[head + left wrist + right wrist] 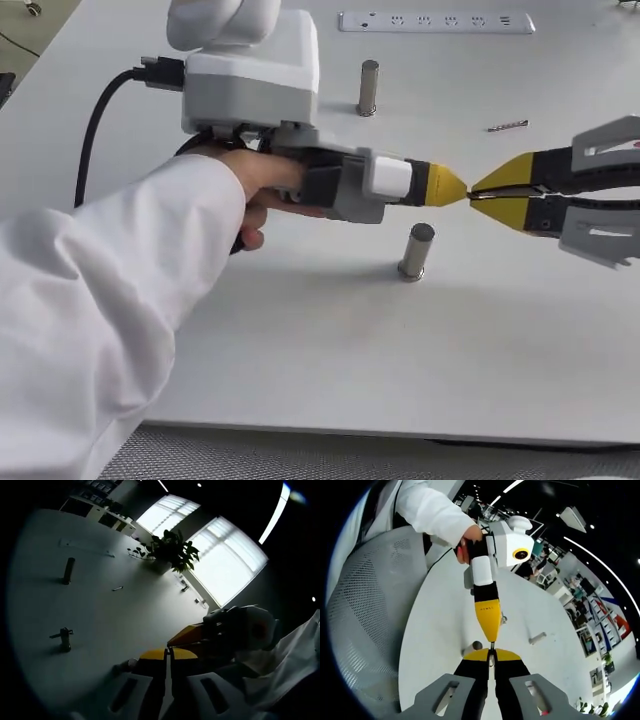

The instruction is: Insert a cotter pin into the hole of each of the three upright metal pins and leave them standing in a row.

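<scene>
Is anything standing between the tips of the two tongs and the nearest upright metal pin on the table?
Nothing visible does. The left tongs and right tongs meet tip to tip above the table, and the space from there to the nearest upright pin is open.

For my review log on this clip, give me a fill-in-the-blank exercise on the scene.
The left hand-held gripper and right hand-held gripper have ___ tips.
In the head view, ___ metal pins stand upright.
A loose cotter pin lies on the ___ table.
Missing: yellow; two; white.
</scene>
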Tool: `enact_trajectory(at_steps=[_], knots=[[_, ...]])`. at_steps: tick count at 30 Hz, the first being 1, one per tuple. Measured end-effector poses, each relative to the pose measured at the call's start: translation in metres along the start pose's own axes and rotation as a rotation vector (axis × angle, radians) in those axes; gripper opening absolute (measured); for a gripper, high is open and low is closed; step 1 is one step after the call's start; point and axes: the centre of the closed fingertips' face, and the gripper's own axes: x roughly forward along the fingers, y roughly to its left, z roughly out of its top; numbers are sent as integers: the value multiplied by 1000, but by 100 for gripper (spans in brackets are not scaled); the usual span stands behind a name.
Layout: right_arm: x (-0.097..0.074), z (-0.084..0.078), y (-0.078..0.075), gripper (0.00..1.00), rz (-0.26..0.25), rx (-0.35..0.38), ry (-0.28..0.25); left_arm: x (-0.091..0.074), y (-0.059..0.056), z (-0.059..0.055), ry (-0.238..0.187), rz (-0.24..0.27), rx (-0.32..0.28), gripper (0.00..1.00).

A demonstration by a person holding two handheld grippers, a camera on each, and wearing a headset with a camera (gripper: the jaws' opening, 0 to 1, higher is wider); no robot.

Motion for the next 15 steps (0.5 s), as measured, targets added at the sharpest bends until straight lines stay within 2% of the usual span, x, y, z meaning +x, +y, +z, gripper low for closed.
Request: enact_trajectory(at_steps=[5, 8, 11, 15], knots=[[1, 0, 2, 0, 14, 44, -9, 0, 0, -2, 14, 11, -4, 0], [2, -4, 2, 0, 14, 54, 4, 0, 2, -1, 12, 22, 20, 0], [2, -10, 4, 0, 27, 122, 0, -4, 4, -1, 11, 31, 35, 0], [0, -16, 5, 5, 45, 232, -31, -9, 6, -3, 28, 55, 115, 0]])
